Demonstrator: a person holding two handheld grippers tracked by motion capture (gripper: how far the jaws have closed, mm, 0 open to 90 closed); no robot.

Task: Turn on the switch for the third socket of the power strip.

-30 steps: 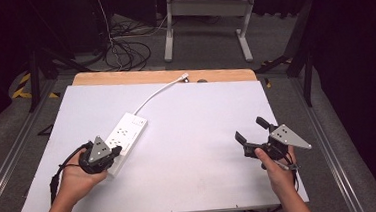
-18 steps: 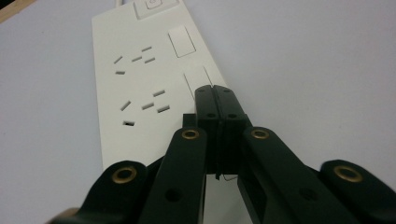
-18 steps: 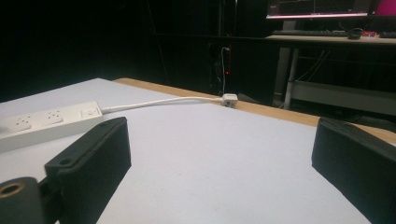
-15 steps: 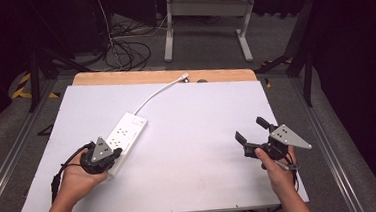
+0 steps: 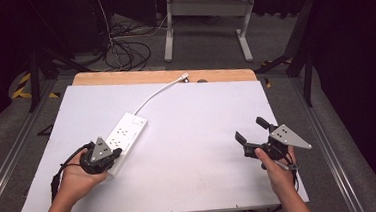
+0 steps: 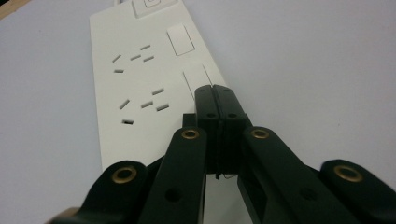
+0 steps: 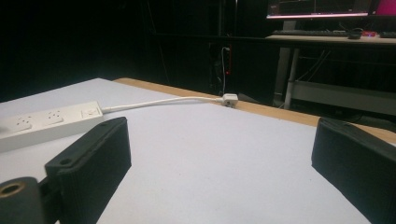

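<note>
resting left hand-held gripper (image 6: 215,105) clenched on long white plastic power strip (image 5: 123,138) | right hand-held gripper (image 5: 252,132) released, above white worktop (image 5: 193,135) | risk: pressing may slide strip

White-topped bench (image 5: 203,135) with a bare wooden strip along the far edge. White power strip (image 5: 125,135) lying flat on the left half, sockets up. White cord (image 5: 157,94) running from it to a plug (image 5: 184,77) at the wooden strip.
</note>
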